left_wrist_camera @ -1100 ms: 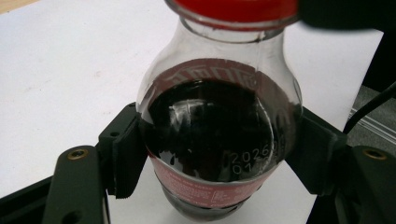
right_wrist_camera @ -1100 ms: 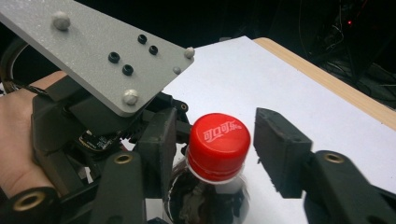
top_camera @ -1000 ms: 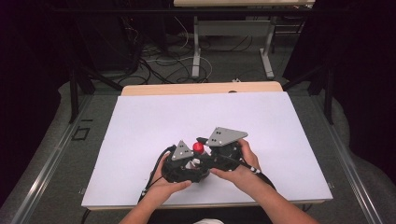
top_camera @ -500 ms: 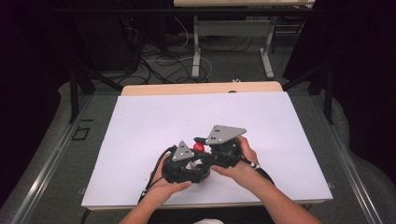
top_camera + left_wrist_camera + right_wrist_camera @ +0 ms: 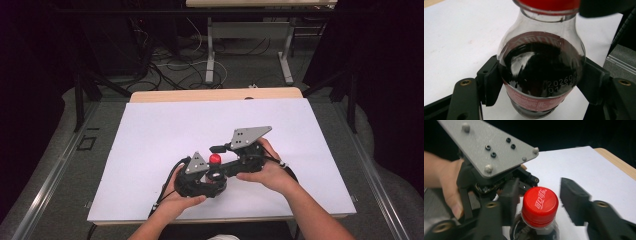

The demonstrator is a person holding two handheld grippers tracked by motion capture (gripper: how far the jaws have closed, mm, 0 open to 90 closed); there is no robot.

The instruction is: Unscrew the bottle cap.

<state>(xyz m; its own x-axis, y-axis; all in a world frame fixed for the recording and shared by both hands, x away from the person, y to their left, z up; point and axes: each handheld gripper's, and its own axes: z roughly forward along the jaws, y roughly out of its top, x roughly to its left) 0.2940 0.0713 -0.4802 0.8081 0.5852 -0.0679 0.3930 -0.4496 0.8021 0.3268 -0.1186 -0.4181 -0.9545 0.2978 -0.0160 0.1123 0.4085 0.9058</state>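
A small clear bottle (image 5: 541,65) of dark drink with a red cap (image 5: 539,203) stands on the white table sheet (image 5: 150,150), near the front middle. My left gripper (image 5: 541,82) is shut on the bottle's round body, one pad pressed against each side. In the high view the left gripper (image 5: 214,176) sits just in front of the red cap (image 5: 215,159). My right gripper (image 5: 541,191) straddles the cap from above and is open: a gap shows on one side, and its jaws look blurred. In the high view the right gripper (image 5: 219,156) reaches in from the right.
The grey plate (image 5: 489,147) of the left gripper and the hand holding it lie close behind the cap. The sheet covers a wooden table whose far edge (image 5: 215,95) shows. Beyond it are cables and desk legs (image 5: 210,55) on a dark floor.
The right gripper has shifted slightly up and to the right, so the red cap shows more fully than half a second ago. The left gripper and bottle have stayed put.
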